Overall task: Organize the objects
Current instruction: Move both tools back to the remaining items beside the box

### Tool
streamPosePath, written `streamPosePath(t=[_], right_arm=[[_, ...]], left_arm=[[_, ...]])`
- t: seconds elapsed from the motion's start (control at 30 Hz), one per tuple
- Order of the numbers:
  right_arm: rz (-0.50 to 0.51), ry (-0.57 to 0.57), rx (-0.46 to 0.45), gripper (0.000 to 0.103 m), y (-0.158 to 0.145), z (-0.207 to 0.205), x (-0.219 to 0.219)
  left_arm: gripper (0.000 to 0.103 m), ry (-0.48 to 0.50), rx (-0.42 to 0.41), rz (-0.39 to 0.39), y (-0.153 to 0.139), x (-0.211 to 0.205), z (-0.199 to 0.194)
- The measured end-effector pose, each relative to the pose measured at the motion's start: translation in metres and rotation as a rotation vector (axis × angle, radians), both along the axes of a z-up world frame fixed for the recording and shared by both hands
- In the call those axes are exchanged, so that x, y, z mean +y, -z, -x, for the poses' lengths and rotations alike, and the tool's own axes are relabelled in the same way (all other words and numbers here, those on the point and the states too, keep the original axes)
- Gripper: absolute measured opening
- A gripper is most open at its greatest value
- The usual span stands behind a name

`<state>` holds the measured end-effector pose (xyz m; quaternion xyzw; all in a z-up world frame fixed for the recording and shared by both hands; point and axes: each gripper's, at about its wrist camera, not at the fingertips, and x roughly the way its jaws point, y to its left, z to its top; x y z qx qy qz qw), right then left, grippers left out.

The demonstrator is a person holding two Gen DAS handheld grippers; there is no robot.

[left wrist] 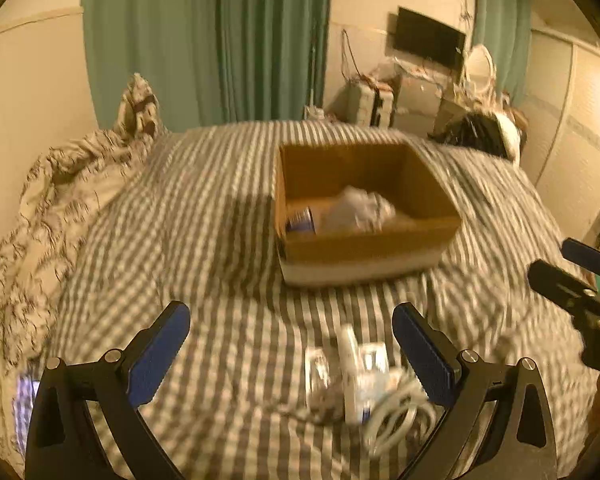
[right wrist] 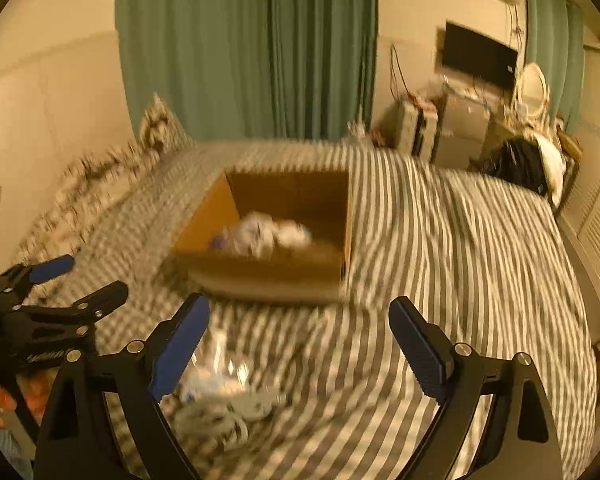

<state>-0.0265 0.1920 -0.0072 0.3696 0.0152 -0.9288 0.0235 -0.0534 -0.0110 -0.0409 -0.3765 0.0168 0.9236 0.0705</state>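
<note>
On the far left a rumpled patterned blanket (left wrist: pixel 60 200) lies along the striped bedspread (left wrist: pixel 204 208). The left gripper (left wrist: pixel 292 348) is spread wide and holds nothing. Just below and right of its midline, nearer its right finger, lies a blurred pile of small white items (left wrist: pixel 356 380) with a coiled white cable (left wrist: pixel 400 416); its long axis cannot be told. This arm seems nearer to it. Ahead, well apart, stands the open cardboard box (left wrist: pixel 368 248), already holding crumpled white things. Nothing blocks the way between. The right gripper (right wrist: pixel 300 340), also spread and empty, has the pile by its left finger.
</note>
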Motion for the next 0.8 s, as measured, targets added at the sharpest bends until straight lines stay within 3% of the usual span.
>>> streamPosePath(t=[0.17, 0.3, 0.4, 0.5, 0.63, 0.8], right_arm=[[-0.006, -0.056, -0.105, 0.092, 0.040, -0.006, -0.012], [-0.003, -0.099, -0.162, 0.091, 0.065, -0.009, -0.018], [-0.002, -0.147, -0.221, 0.092, 0.081, -0.006, -0.028], [-0.026, -0.201, -0.265, 0.091, 0.094, -0.004, -0.043], [-0.075, -0.275, -0.326, 0.091, 0.112, -0.007, -0.064], [-0.133, -0.344, -0.394, 0.091, 0.133, -0.010, -0.087]], left_arm=[[0.103, 0.028, -0.036, 0.098, 0.041, 0.014, -0.010], [0.103, 0.021, -0.084, 0.104, 0.066, 0.008, -0.011], [0.103, -0.013, -0.111, 0.150, 0.076, -0.005, -0.009], [0.103, -0.040, -0.149, 0.103, 0.080, -0.023, -0.007], [0.103, -0.046, -0.159, 0.124, 0.083, -0.030, -0.011], [0.103, -0.036, -0.178, 0.091, 0.090, -0.036, -0.012]])
